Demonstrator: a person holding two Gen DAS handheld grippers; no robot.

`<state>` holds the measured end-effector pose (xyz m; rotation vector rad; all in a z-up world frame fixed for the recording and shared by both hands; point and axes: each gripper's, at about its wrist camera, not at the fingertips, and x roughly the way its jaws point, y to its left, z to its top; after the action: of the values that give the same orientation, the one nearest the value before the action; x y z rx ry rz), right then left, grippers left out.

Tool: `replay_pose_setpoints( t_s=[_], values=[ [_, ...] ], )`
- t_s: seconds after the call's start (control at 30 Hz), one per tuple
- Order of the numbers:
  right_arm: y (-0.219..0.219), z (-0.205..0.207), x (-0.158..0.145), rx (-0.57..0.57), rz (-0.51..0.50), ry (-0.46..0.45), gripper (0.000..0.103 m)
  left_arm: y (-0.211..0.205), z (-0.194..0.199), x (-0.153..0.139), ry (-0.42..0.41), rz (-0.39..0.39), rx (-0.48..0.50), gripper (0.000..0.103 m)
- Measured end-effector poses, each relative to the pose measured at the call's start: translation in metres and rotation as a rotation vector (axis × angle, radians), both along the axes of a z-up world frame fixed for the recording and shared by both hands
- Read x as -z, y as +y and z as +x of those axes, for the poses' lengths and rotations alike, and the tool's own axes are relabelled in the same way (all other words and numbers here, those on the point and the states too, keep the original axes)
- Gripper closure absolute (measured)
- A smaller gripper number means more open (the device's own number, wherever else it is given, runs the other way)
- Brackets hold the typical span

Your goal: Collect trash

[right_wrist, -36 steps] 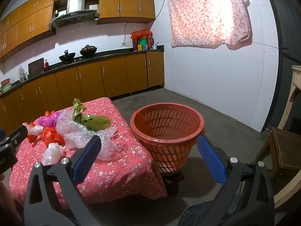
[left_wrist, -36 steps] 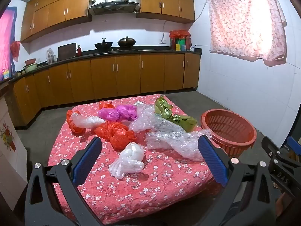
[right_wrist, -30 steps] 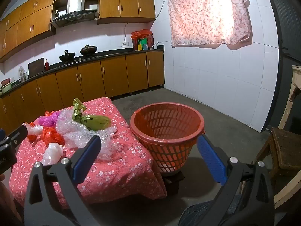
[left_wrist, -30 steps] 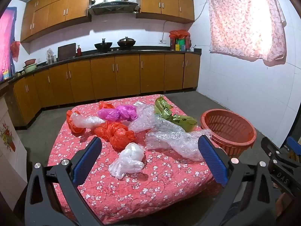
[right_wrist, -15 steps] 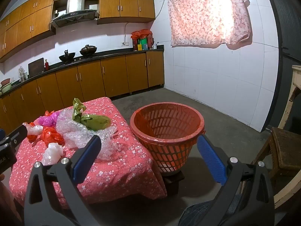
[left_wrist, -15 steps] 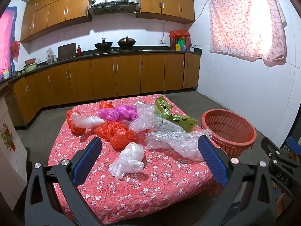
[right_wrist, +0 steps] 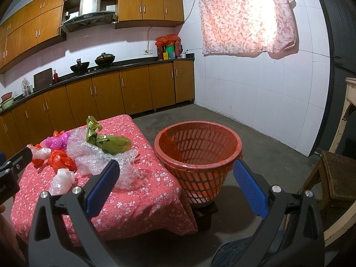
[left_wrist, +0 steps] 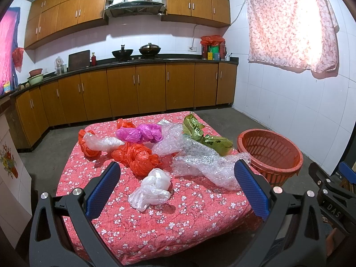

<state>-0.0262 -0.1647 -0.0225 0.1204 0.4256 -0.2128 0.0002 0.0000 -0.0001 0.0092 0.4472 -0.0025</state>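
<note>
A low table draped in a red floral cloth [left_wrist: 169, 220] carries a heap of crumpled plastic trash, and the left gripper [left_wrist: 175, 173] hangs over its near edge with its blue-padded jaws spread wide and nothing between them. Framed between those jaws, just ahead, lies a knotted white translucent plastic bag [left_wrist: 151, 188], the closest piece. Beyond it sits a crumpled orange plastic bag [left_wrist: 138, 158], with a twisted magenta plastic bag [left_wrist: 139, 133] farther back and another orange bag wrapped around clear film [left_wrist: 93, 143] to the left. A long sheet of clear bubble wrap [left_wrist: 204, 162] sprawls toward the right fingertip, and a green foil wrapper [left_wrist: 207, 139] rests behind it near the table's right edge. The right gripper [right_wrist: 175, 173] hovers apart from the trash, its jaws likewise spread and empty, facing a red slotted plastic basket lined with a red bag [right_wrist: 198, 155] that stands on a dark block on the floor just beside the table.
</note>
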Motion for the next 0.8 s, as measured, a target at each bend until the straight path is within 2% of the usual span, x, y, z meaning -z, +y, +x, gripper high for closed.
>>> replay_pose_setpoints(
  t_s=[0.8],
  values=[
    [0.0007, 0.0005, -0.001, -0.002, -0.003, -0.002, 0.004, 0.0003, 0.0002, 0.0001, 0.002, -0.001, 0.0, 0.002]
  ],
)
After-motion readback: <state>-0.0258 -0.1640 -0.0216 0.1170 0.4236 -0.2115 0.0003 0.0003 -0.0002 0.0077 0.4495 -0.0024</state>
